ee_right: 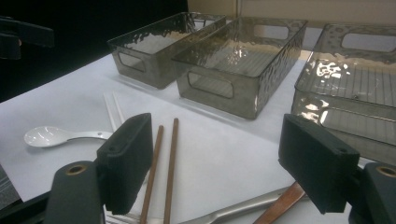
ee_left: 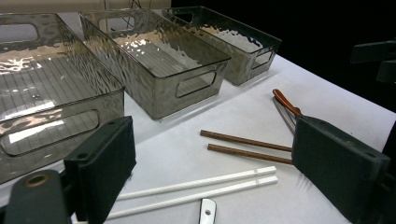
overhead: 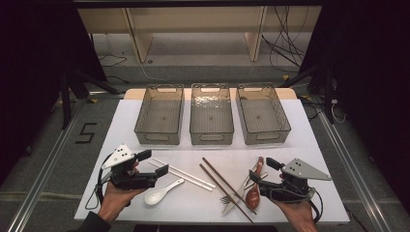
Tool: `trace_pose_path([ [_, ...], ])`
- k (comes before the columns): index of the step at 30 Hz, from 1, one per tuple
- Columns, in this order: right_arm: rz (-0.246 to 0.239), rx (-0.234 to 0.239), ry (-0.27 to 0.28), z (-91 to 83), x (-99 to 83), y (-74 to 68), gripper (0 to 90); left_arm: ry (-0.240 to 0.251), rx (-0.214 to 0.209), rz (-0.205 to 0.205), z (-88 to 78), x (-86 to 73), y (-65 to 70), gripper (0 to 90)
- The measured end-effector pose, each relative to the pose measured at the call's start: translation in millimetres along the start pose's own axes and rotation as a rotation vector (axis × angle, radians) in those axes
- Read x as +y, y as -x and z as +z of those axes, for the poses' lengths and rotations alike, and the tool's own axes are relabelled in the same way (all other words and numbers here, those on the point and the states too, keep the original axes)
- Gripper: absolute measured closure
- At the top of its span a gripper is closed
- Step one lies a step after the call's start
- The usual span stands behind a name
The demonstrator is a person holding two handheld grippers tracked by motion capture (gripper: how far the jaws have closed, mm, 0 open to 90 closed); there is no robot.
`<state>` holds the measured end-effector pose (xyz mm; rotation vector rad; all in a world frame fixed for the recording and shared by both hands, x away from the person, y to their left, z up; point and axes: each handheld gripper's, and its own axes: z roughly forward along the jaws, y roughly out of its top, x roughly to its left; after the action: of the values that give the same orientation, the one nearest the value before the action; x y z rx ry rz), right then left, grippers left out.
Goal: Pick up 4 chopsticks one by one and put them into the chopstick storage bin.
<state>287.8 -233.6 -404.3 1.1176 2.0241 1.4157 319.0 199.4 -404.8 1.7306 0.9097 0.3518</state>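
the left gripper [overhead: 155, 163] and the right gripper [overhead: 261, 170] hover with jaws spread, holding nothing. between them lie a white spoon [overhead: 162, 192], 2 white chopsticks [overhead: 181, 173], 2 brown chopsticks [overhead: 226, 186], a fork [overhead: 231, 197] and a brown spoon [overhead: 255, 191]. farther off stand 3 clear bins [overhead: 211, 115] side by side.

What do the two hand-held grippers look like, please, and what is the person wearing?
Each gripper, left gripper and right gripper, has a black body with two flat, blocky black jaws, a grey three-cornered plate with dark dots on top, and a trailing black cable. A dark sleeve shows at the left wrist.
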Motion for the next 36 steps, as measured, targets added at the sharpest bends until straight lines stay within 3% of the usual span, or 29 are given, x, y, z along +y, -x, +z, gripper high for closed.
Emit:
trace_pose_path([
  [5, 0.004, -0.003, -0.050, 1.2, 2.0, 1.5, 28.4, 0.001, -0.001, -0.007, 0.7, 0.0, -0.6, 12.9],
  [14, 0.018, 0.021, -0.202, 10.9, 7.0, 3.8, 30.6, -0.003, -0.003, -0.006, 1.8, 0.2, -1.5, 12.9],
  [19, 0.021, 0.024, -0.249, 14.3, 9.9, 4.4, 31.7, -0.010, -0.005, 0.003, 2.1, 0.2, -1.0, 12.9],
  [21, 0.011, 0.040, -0.313, 18.3, 15.2, 7.1, 34.0, -0.008, -0.004, 0.000, 2.3, 0.2, -1.4, 12.9],
  [24, 0.018, 0.064, -0.357, 22.2, 18.8, 9.5, 35.3, -0.010, -0.001, -0.005, 2.7, 0.8, -2.5, 12.9],
  [27, -0.029, 0.073, -0.460, 35.9, 23.4, 7.6, 36.7, -0.013, -0.012, -0.006, 2.9, 1.2, -3.1, 12.9],
  [28, -0.029, 0.073, -0.460, 35.9, 23.4, 7.6, 36.7, -0.013, -0.012, -0.006, 2.9, 1.2, -3.1, 12.9],
  [29, -0.058, 0.066, -0.508, 43.9, 24.8, 3.0, 38.3, -0.015, -0.014, -0.008, 3.1, 1.2, -3.1, 12.9],
  [36, -0.155, 0.118, -0.675, 74.8, 24.2, -14.8, 45.5, -0.018, -0.012, -0.010, 3.5, 0.5, -3.8, 12.9],
])
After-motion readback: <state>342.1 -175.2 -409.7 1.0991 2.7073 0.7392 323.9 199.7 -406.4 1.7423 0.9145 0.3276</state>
